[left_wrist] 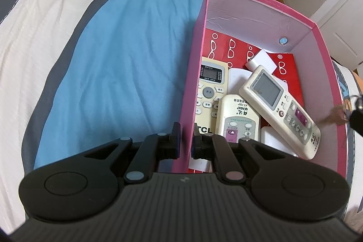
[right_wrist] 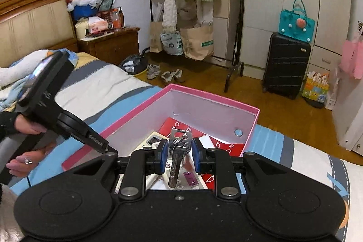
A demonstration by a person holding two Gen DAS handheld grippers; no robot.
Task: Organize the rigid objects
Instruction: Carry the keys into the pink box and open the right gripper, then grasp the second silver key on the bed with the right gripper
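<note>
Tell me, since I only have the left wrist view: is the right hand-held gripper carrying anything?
Observer: Yes. The right hand-held gripper has a bunch of keys gripped between its pads, with the blades hanging down.
Operator: Where are they relative to the pink box?
Observer: They hang over the open pink box, above the remotes, and have not yet been released.
Operator: Who holds the other one?
Observer: A hand with a dark cuff holds the handle of the left hand-held gripper.
</note>
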